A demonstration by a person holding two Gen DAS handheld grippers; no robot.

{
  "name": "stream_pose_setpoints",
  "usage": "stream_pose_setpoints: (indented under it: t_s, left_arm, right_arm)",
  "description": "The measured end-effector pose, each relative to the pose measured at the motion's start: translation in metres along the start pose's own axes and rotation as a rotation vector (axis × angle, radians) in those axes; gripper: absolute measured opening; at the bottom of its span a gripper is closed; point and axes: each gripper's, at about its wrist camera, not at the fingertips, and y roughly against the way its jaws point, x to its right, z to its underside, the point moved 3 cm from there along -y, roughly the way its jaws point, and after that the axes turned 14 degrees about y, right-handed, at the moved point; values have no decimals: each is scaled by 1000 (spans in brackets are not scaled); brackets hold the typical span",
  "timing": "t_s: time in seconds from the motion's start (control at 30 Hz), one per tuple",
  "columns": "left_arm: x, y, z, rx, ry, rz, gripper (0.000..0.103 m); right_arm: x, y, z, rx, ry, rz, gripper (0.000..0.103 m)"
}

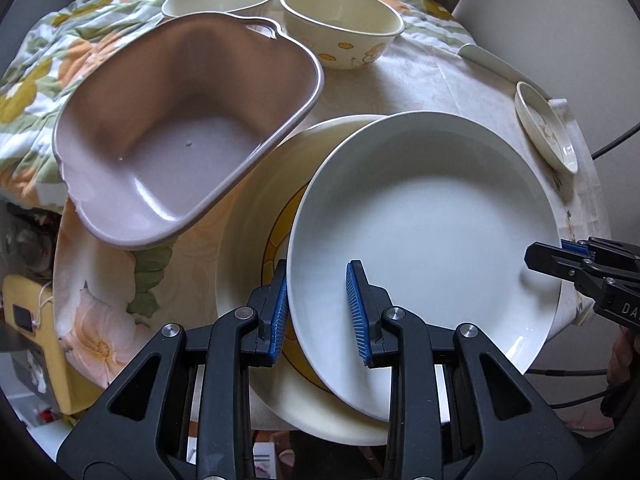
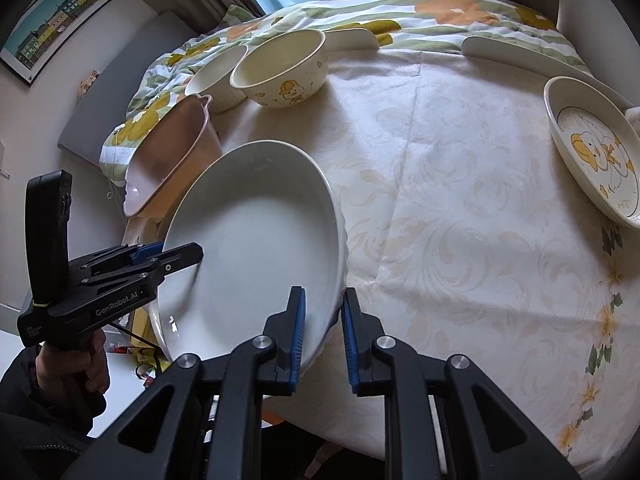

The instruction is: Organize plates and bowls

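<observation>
A large white plate point(image 1: 432, 224) is held tilted above a cream plate with a yellow print point(image 1: 256, 208) on the table. My left gripper point(image 1: 318, 312) straddles the white plate's near rim, one blue pad under it and one on top. My right gripper point(image 2: 324, 336) straddles the same white plate point(image 2: 256, 256) at its opposite rim; it also shows in the left wrist view point(image 1: 560, 260). The left gripper shows in the right wrist view point(image 2: 176, 258). How tightly each pair of pads presses the rim is unclear.
A mauve square basin point(image 1: 188, 128) leans at the left. Two cream bowls point(image 1: 340, 28) point(image 1: 220, 0) stand at the back. A small duck-print dish point(image 2: 592, 148) and a white plate point(image 2: 520, 56) lie at the right. A floral quilt point(image 1: 36, 80) covers the far side.
</observation>
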Motion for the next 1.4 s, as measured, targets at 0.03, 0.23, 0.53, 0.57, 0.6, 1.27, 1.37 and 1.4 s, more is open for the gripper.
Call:
stream_pose_setpoints:
  t_s: [0.03, 0.23, 0.53, 0.57, 0.6, 1.27, 1.37, 1.4]
  left_arm:
    - [0, 0, 1, 3, -2, -3, 25]
    - [8, -2, 0, 19, -17, -39, 25]
    - [27, 2, 13, 123, -206, -235, 25]
    - [27, 2, 14, 129, -211, -243, 25]
    - [26, 4, 15, 136, -215, -252, 25]
    - [26, 11, 14, 188, -229, -324, 25]
    - [24, 13, 13, 194, -224, -329, 25]
    - [23, 13, 13, 194, -222, -327, 25]
  right_arm:
    - [1, 0, 0, 1, 2, -1, 17]
    - [0, -1, -2, -1, 26, 6, 17]
    - [-9, -8, -9, -42, 134, 86, 17]
    - [-10, -9, -10, -44, 139, 88, 17]
    - [-10, -10, -10, -45, 141, 87, 17]
    - [-29, -22, -17, -81, 282, 233, 17]
    - [-29, -23, -17, -79, 283, 237, 17]
    - [-29, -23, -17, -78, 284, 239, 17]
